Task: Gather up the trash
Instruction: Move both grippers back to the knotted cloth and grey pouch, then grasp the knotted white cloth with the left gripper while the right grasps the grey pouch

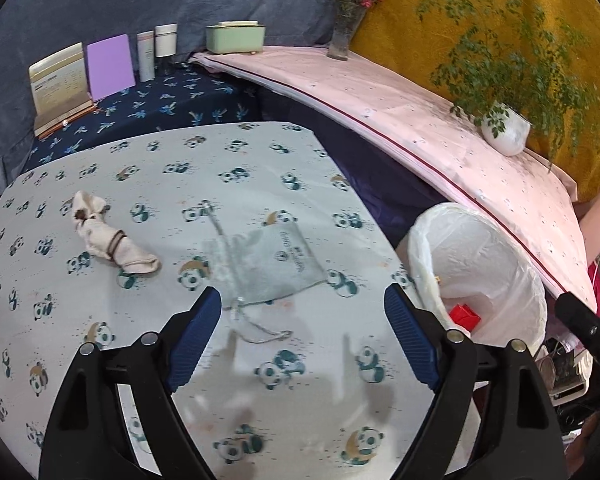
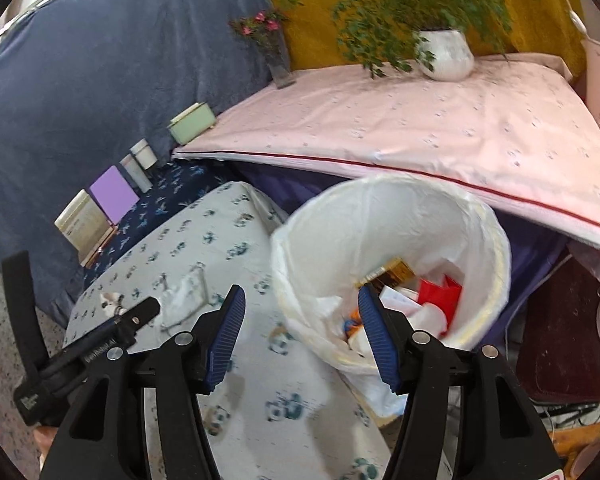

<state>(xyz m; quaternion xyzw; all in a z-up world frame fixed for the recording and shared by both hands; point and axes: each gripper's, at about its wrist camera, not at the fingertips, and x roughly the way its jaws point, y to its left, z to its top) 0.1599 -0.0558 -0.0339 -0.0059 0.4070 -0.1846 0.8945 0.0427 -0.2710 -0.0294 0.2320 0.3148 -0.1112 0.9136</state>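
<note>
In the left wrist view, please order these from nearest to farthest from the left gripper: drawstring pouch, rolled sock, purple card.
From the left gripper:
1. Drawstring pouch, just ahead of the jaws.
2. Rolled sock, farther left.
3. Purple card, at the back.

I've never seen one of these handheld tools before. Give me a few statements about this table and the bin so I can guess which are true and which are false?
1. The translucent grey drawstring pouch lies on the panda-print tablecloth. True.
2. The left tool is clamped on the pouch. False: its jaws stand open above the cloth, holding nothing.
3. The white-lined round waste bin is empty. False: a red folded carton, a gold wrapper and other scraps lie inside.
4. A crumpled beige cloth tied with a dark band rests on the table left of the pouch. True.
5. The right tool holds a piece of trash. False: nothing is between its open jaws.
</note>
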